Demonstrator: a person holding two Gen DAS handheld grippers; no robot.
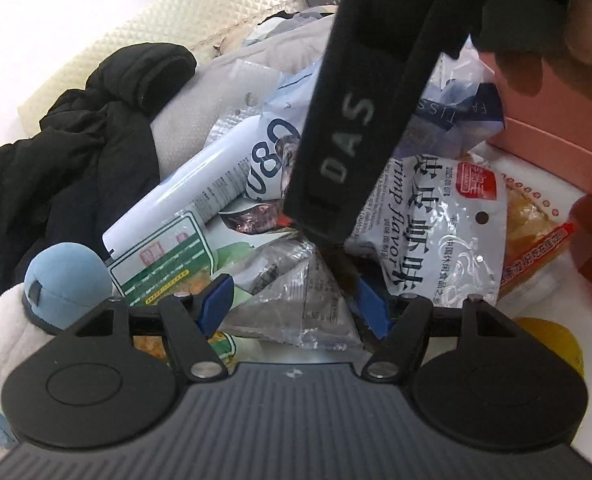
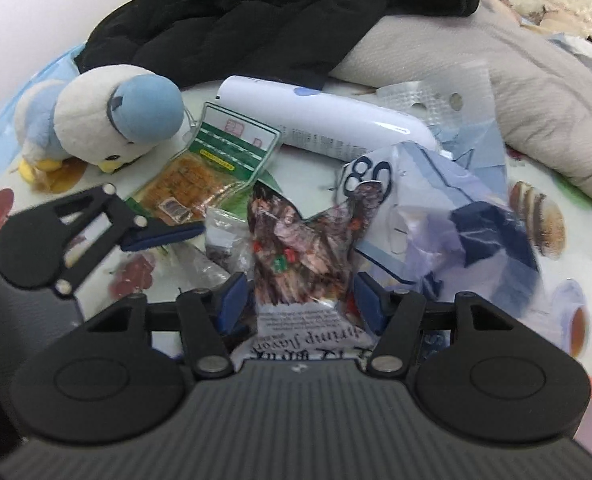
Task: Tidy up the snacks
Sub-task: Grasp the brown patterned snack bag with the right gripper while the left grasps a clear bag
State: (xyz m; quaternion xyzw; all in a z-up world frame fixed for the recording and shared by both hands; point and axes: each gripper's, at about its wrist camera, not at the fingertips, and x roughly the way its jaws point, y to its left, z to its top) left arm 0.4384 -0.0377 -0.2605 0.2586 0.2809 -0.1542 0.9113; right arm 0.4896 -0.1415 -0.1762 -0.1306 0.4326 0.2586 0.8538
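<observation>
- The left gripper (image 1: 296, 304) is partly open. Its blue fingertips (image 1: 216, 300) sit on each side of a crinkly clear packet (image 1: 292, 300), but the pictures do not show the tips squeezing it.
- The right gripper (image 2: 300, 300) is also partly open. The shrimp flavor bag (image 2: 300, 256) is between its blue tips. The bag is shiny, wrinkled plastic, white with dark printing, and its torn top edge sticks up. I cannot tell if the tips press on it.
- In the left wrist view, the same white bag (image 1: 436, 224) lies just right of the clear packet, with the right gripper's long black body (image 1: 348, 120) leaning across above it.
- The snacks lie in a pile on a smooth table cover (image 2: 568, 264) printed with food pictures.
- A flat see-through pouch with a green label (image 2: 216, 160) holds orange crumbly bits.
- A smooth white tube (image 2: 328, 120) lies behind it, long and round.
- A crumpled pale blue bag (image 2: 448, 216) lies to the right.
- A soft plush bird (image 2: 112, 120), white and blue, sits on the left.
- A puffy black jacket (image 2: 276, 12) is heaped at the back.
- A pink box (image 1: 552, 132) stands at the right in the left wrist view.
</observation>
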